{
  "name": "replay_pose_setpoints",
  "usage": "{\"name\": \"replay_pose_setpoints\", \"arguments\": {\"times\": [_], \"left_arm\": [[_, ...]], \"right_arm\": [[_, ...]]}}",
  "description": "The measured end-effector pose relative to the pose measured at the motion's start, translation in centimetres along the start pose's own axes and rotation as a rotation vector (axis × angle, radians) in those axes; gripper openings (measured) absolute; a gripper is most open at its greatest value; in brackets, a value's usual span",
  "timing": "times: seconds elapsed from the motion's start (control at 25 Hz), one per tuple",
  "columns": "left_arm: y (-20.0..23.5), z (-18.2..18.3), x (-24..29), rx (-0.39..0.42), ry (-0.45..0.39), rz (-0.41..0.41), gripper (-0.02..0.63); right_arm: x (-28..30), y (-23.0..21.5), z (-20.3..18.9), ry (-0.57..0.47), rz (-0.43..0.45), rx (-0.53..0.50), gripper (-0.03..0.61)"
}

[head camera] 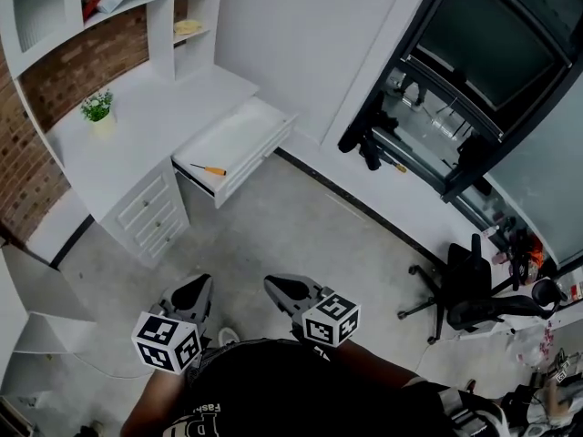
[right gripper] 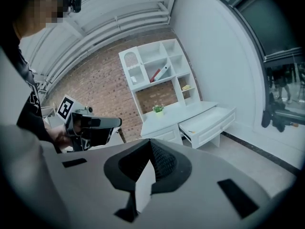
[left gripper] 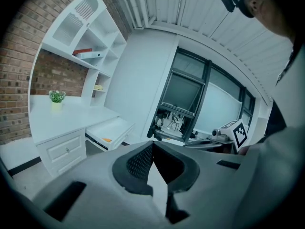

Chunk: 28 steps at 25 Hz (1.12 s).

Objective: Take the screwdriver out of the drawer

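Small orange-handled screwdriver (head camera: pixel 212 169) lies in the open white drawer (head camera: pixel 248 127), near one end; its thin shaft is hard to make out. The drawer juts from the white desk (head camera: pixel 137 107). Left gripper (head camera: pixel 194 289) and right gripper (head camera: pixel 281 288) are held low, side by side, close to the person's body. Both jaws are together and empty, well apart from the screwdriver.

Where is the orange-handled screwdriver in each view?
Head view: orange-handled screwdriver in the open white drawer, left of centre.
Left gripper view: an orange speck in that drawer, lower left.
Right gripper view: a tiny mark at the drawer's left end, right of centre.
Shared landmark: green potted plant on the desk.
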<state>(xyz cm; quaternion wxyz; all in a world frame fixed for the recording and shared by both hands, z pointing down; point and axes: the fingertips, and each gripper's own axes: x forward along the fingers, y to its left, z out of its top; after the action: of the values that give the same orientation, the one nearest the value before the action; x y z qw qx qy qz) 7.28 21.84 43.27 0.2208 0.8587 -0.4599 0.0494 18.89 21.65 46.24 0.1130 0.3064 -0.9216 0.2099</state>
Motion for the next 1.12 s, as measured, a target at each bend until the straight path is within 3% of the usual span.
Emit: {"name": "replay_pose_setpoints", "arguments": {"times": [0.28,0.76,1.12], "left_arm": [[3.7,-0.2,0.4,-0.013,0.038,-0.016,0.015],[6.7,0.3,1.4,-0.049,0.042,-0.032,0.015],[9.0,1.1,2.7,-0.051,0.030,0.014,0.015]], "right_arm": [[4.0,-0.6,-0.3,0.034,-0.025,0.021,0.005],[5.7,-1.4,0.7,0.068,-0.061,0.022,0.005],[8.9,-3.0,2.2,0.061,-0.015,0.013,0.005]]}}
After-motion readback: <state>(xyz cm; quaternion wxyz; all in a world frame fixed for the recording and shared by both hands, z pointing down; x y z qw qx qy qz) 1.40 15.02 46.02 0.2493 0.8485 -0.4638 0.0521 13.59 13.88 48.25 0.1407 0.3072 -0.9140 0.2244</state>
